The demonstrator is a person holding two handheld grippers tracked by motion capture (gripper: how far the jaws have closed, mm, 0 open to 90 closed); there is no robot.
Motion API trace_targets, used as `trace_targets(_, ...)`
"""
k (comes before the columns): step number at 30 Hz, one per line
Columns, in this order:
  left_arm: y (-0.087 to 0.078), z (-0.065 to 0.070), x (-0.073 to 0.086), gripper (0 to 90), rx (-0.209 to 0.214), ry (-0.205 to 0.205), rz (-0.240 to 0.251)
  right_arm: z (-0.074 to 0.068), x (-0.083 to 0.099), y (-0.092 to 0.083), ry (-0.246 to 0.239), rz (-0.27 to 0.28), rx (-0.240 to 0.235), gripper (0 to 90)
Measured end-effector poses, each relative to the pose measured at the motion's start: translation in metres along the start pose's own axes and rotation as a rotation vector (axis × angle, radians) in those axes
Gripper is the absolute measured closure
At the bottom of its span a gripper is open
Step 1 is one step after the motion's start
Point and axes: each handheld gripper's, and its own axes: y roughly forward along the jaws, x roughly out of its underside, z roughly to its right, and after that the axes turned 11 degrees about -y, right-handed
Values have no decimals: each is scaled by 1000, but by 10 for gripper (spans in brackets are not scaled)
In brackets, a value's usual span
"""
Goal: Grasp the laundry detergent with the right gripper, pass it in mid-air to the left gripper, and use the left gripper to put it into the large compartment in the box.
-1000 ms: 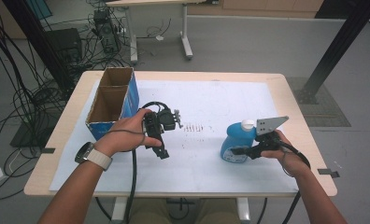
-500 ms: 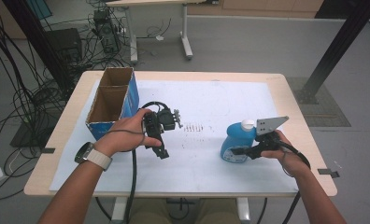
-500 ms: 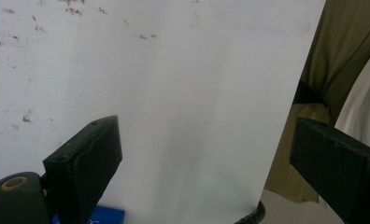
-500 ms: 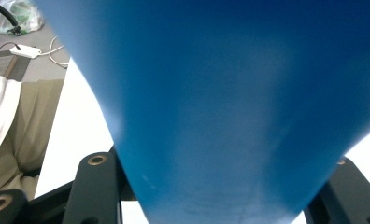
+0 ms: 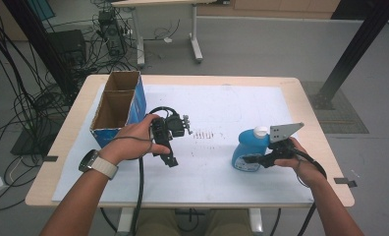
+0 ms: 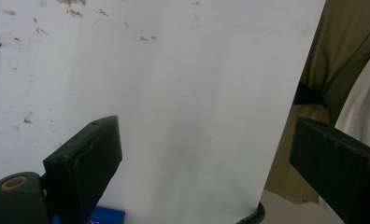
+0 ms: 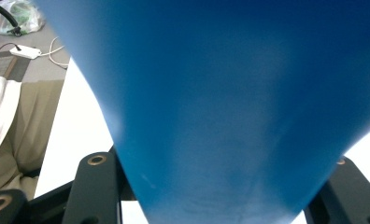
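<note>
Even bright overhead light, soft faint shadows, mild glare on white sheet, close-ups blurred

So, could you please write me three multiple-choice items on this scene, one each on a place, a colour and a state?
1. Where is the cardboard box?
A. at the table's left end
B. at its right end
C. on the floor

2. What colour is the bottle?
A. red
B. blue
C. green

3. How is the right tool?
A. open above the box
B. lying loose on the table
C. shut on the bottle

Key: 1 A, the high view shows the box by the left edge of the table. 2 B, its body is blue under a white cap. 3 C, the right gripper view shows both jaws against the bottle's sides.
</note>
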Motion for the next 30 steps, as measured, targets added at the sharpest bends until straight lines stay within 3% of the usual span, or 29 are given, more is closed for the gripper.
trace_targets(20,-8,-1,2,86,-9,-16,9,-2,-8,-1,6,-26,1,432)
trace_targets(30,-29,5,-4,79,-32,0,6,-7,-37,-4,-21,0,-23,432)
